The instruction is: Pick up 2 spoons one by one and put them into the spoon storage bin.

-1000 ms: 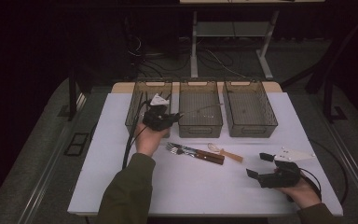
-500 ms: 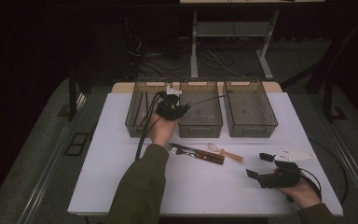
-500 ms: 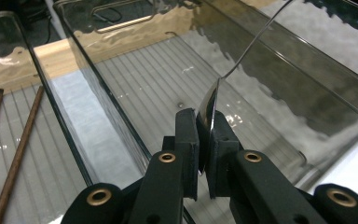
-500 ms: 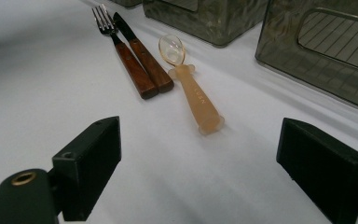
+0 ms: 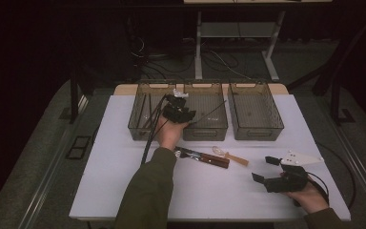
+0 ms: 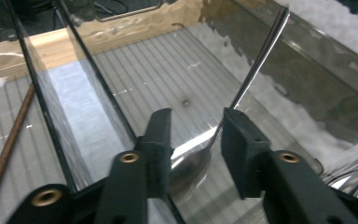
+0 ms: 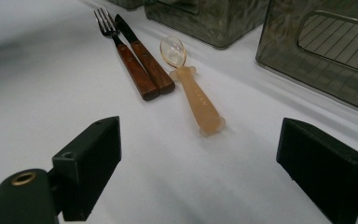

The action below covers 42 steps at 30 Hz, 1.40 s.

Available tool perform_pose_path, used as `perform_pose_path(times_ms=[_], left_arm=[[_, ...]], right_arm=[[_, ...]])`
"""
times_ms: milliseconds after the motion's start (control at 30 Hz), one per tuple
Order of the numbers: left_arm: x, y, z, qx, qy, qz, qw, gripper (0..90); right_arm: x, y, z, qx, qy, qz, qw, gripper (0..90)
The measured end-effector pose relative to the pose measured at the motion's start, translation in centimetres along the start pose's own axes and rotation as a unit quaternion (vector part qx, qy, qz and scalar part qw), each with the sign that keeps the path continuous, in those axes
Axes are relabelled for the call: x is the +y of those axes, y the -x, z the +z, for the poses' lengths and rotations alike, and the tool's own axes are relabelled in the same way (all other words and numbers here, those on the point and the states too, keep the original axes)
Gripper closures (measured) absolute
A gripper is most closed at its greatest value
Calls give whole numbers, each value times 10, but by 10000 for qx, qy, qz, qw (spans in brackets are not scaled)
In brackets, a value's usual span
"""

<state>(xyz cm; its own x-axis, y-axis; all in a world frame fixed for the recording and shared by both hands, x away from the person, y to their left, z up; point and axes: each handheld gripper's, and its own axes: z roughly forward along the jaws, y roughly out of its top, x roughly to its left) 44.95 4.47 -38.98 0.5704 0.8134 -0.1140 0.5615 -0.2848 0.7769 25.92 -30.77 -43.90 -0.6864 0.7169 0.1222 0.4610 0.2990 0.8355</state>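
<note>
My left gripper (image 5: 178,113) (image 6: 193,140) hangs over the front left corner of the middle bin (image 5: 205,131), jaws closed on the bowl of a metal spoon (image 6: 251,74). The spoon's handle (image 5: 214,110) slants up toward the bin's right wall. On the white table lie a wooden-handled fork (image 5: 187,152) (image 7: 121,51) and knife (image 5: 212,159) (image 7: 144,58) side by side. A translucent orange plastic spoon (image 5: 228,156) (image 7: 193,93) lies just right of them. My right gripper (image 5: 264,169) (image 7: 200,163) rests wide open at the front right, pointing at the plastic spoon, holding nothing.
Three clear grey bins stand in a row at the table's back: the left bin (image 5: 138,130) holds thin brown sticks (image 6: 7,149), and the right bin (image 5: 257,134) (image 7: 335,56) looks bare. The table's front edge (image 5: 195,217) is close to my right hand.
My left gripper has moved right and away, from the front of the left bin to over the middle bin, carrying the metal spoon. The right gripper has stayed put.
</note>
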Motion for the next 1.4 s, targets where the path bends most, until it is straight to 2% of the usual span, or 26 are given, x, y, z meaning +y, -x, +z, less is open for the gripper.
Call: perform_pose_path(times_ms=[400,467,500,533,700,767,867,933,1100,1133,1400], left_arm=[[1,1,-7,-353,35,150,9993,470],[1,2,-10,-410,45,212,9989,450],[2,1,-11,-443,24,333,9985,439],[1,3,-13,-477,36,287,9984,426],[-3,3,-22,-723,50,515,9960,377],[-5,4,-27,-807,55,513,9954,361],[-10,3,-34,-918,6,639,9937,334],[-15,4,-39,-983,90,688,9927,319],[-30,3,-52,-1183,243,567,9911,294],[-33,2,-55,-1202,203,636,9905,289],[-55,0,-72,-1271,264,717,9889,220]], right_arm=[[0,0,1,3,-15,-12,10000,134],[0,0,1,-2,-16,-7,10000,134],[0,0,1,0,-15,-3,10000,134],[0,0,1,-1,-15,1,10000,134],[0,0,1,-6,-16,8,10000,134],[0,0,1,-4,-18,11,10000,134],[0,0,1,7,-25,7,10000,134],[0,0,2,7,-22,6,10000,134],[0,0,2,2,-31,17,10000,134],[0,0,2,0,-31,20,10000,134],[-1,0,3,-10,-47,17,10000,134]])
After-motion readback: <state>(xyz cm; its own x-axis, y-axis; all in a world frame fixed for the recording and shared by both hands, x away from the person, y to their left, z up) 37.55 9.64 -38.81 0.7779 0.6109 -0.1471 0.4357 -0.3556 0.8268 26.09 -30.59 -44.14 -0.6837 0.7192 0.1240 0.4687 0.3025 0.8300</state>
